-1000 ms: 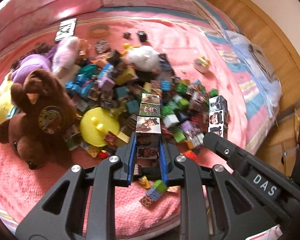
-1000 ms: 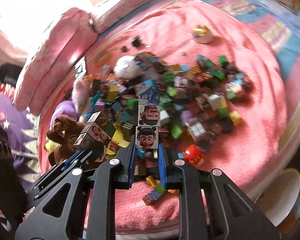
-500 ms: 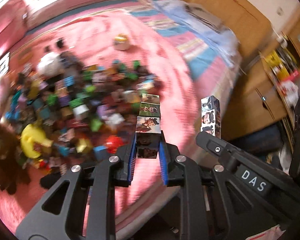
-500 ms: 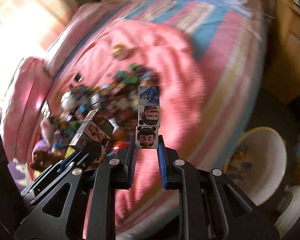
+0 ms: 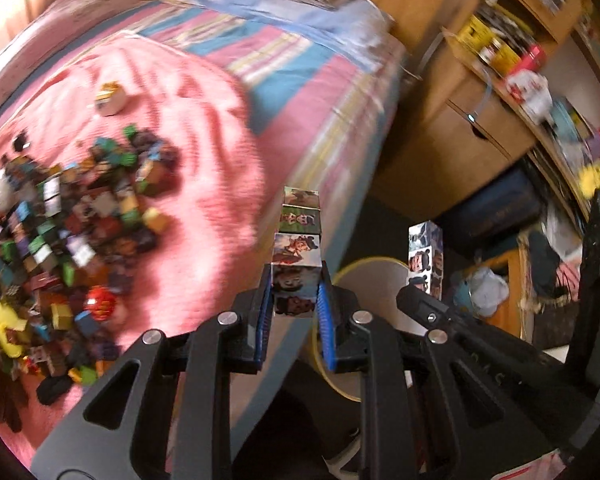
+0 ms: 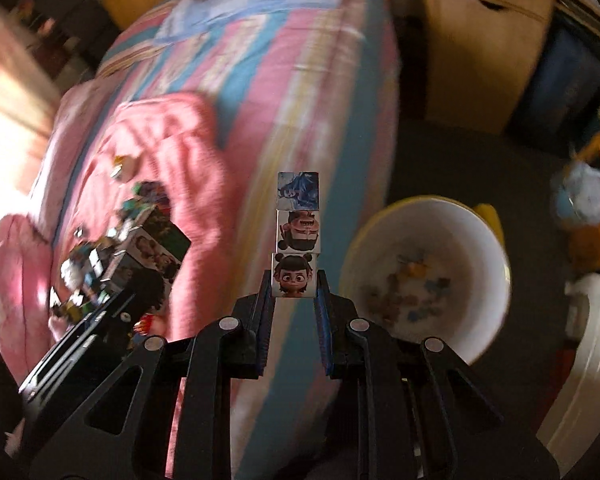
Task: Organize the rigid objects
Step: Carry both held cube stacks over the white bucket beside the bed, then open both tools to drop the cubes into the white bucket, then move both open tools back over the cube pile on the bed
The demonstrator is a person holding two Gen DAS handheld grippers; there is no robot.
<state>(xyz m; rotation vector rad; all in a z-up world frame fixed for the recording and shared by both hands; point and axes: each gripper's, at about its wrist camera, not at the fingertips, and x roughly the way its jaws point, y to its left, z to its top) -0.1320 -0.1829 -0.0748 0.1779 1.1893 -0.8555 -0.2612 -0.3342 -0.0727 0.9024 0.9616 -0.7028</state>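
Here the left gripper (image 5: 296, 300) is clamped on the bottom cube of a picture-cube column (image 5: 298, 240), held over the bed edge (image 5: 340, 208). Right gripper (image 6: 294, 292) likewise grips its own three-cube column (image 6: 298, 232) by the lowest cube, beside a white yellow-rimmed bowl (image 6: 480, 248) on the dark floor. Loose small blocks (image 5: 80, 220) lie heaped on the pink blanket (image 5: 204, 152).

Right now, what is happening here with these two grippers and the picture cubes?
A person holds a stick of joined picture cubes in each gripper. The left gripper is shut on one cube stick, the right gripper on another cube stick. Both hang past the bed's edge, near a white yellow-rimmed bowl on the floor.
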